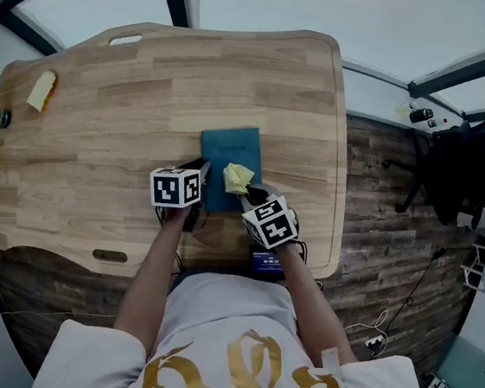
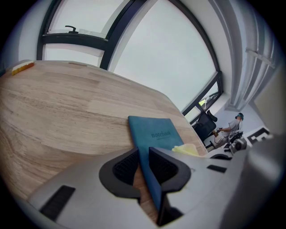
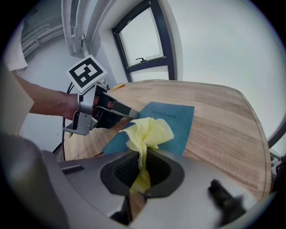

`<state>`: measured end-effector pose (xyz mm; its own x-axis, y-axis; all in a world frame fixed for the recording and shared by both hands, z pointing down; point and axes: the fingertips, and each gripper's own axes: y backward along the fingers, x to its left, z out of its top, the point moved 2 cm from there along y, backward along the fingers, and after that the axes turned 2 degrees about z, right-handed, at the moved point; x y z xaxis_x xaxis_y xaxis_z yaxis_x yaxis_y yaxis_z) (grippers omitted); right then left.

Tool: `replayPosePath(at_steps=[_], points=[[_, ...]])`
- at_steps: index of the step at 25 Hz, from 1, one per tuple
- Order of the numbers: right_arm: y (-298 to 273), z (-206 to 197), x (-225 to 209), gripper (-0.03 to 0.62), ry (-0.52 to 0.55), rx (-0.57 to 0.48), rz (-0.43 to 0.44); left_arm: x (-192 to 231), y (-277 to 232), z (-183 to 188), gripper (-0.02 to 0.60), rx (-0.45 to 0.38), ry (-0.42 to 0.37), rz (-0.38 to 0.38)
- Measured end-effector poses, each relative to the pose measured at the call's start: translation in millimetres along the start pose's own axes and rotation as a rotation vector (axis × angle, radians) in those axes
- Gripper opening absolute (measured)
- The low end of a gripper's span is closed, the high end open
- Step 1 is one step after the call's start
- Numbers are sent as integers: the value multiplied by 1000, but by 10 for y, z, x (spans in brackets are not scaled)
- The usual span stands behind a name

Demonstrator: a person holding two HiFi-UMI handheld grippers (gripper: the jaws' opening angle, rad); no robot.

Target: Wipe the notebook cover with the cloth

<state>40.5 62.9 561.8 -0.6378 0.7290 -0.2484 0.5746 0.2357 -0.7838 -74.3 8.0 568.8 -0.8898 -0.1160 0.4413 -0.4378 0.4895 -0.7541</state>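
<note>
— Where's the notebook [image 1: 232, 157]?

— Flat on the table [image 1: 102, 129], closed, a little my side of the middle. It's teal, with its title print at the end away from me.

— What's my left gripper [image 2: 143, 163] doing?

— I've got its jaws closed down on the notebook's left edge, close to the near corner. In the left gripper view the edge runs straight between the two pads, and both sit against it with only the book's thickness between them. So the gap is narrow and the book is pinned there.

— And the right gripper [image 3: 142, 165]?

— I have it clamped on the cloth [image 3: 149, 132]. The jaws are nearly together, with the yellow fabric squeezed in the slot. A crumpled bunch sticks out past the tips.

— Where is that bunch against the book?

— Over the cover's near half, toward its right side. From the head view it lies on the teal, just beside the left gripper's tips. I can't say for sure that it presses down on the cover.

— How do the two grippers sit?

— Side by side at the book's near end, both angled down toward the table, left on the edge, right above the cover.
</note>
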Motion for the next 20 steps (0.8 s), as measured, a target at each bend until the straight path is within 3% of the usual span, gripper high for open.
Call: replayPosePath(at_steps=[20], points=[[-124,243,-187,37,0,-6,-18,-14,3,8,83,-8,-11,10]])
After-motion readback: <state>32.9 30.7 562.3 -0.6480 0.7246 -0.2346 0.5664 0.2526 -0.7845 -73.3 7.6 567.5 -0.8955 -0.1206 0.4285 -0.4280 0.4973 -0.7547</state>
